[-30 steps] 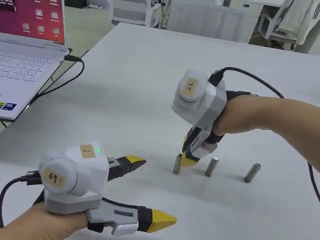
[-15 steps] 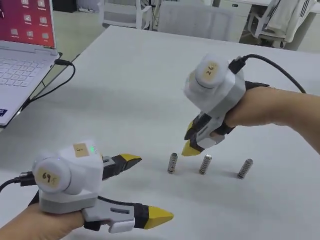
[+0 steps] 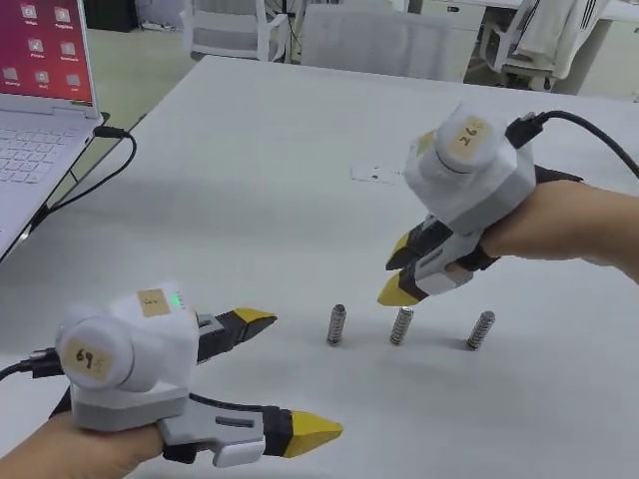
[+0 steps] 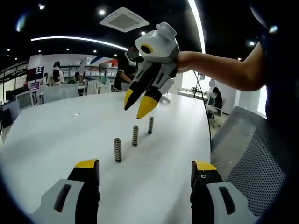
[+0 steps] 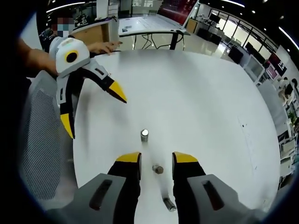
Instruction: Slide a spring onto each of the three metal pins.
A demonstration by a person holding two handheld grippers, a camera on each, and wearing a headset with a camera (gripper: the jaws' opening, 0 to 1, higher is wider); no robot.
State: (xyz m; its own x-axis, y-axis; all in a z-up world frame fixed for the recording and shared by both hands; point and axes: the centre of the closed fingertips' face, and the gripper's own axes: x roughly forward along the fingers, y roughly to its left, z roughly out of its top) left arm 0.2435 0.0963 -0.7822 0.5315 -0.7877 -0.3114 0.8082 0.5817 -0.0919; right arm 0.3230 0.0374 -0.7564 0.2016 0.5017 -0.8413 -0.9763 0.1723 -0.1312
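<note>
- Evidently the work stands in a short row on the bare table [image 3: 250, 150]: first spring [image 3: 336, 324], middle spring [image 3: 401, 325] and third spring [image 3: 480, 330]. Each is upright and apart from its neighbour, set straight on the tabletop rather than in any tray or box.
- From above, in the right gripper view, a bright round cap shows at the top of each coil, likely the ends of the metal pins [image 5: 145, 135]. So all three pins seem to carry a spring, though the shafts inside the coils are too small to make out.
- The springs look light, thin-wired and bouncy. Squeezed hard, one would probably buckle or shoot sideways, and the steel looks slick. The safest hold is a gentle pinch across the coil at mid-height, moved in line with the pin.
- The right gripper [image 3: 397, 267] hovers just above the middle spring, touching nothing, its jaws a little apart and empty.
- The left gripper [image 3: 285, 374] is held low, near the first spring, jaws spread wide with nothing between them.
</note>
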